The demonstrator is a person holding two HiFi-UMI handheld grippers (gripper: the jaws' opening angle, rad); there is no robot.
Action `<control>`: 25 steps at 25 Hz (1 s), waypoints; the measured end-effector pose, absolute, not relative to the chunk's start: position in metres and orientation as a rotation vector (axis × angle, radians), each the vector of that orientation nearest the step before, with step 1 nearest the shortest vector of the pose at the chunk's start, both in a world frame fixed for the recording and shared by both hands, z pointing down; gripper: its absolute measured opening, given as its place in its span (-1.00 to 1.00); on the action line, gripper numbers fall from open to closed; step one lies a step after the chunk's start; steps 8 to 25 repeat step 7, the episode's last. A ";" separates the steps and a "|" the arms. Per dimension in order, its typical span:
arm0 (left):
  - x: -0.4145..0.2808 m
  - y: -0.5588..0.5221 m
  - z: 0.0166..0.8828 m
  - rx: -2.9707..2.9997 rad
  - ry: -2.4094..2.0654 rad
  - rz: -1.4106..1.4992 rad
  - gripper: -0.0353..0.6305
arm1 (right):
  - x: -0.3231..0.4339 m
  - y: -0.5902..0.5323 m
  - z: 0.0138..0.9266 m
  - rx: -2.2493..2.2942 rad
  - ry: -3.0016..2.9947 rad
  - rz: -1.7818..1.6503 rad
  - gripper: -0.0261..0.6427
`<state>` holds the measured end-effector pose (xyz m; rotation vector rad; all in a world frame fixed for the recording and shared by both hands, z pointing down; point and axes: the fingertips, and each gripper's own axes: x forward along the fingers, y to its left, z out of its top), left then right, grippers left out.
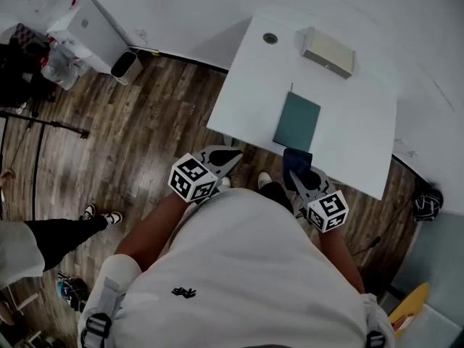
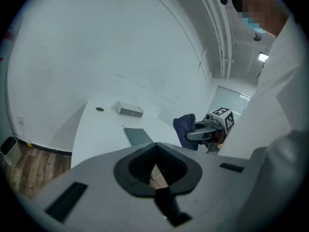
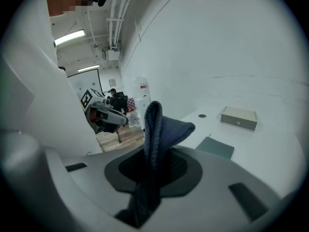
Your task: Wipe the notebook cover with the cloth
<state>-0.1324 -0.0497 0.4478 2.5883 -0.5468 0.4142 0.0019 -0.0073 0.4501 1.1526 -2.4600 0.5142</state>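
Low in the frame, nearest the person, the left gripper [image 1: 229, 157] has its jaws pressed together on nothing, while the right gripper [image 1: 299, 175] pinches a dark blue cloth [image 1: 297, 158] over the near edge of the white table [image 1: 348, 143]. Just beyond the cloth, apart from it, the teal notebook [image 1: 296, 121] lies flat and closed at the table's middle. Farther up sits a closed beige box [image 1: 328, 52], and at the upper left a small bin [image 1: 125, 67] stands on the wood floor, its inside too dark to read.
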 end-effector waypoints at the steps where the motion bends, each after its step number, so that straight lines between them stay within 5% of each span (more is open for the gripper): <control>1: -0.130 -0.051 0.451 2.580 -0.565 0.420 -0.89 | 0.003 -0.011 0.453 1.126 -2.470 0.514 -0.74; 7: -0.080 -0.036 0.478 2.486 -0.574 0.428 -0.89 | 0.049 0.015 0.461 0.994 -2.409 0.523 -0.74; 25: -0.080 -0.036 0.478 2.486 -0.574 0.428 -0.89 | 0.049 0.015 0.461 0.994 -2.409 0.523 -0.74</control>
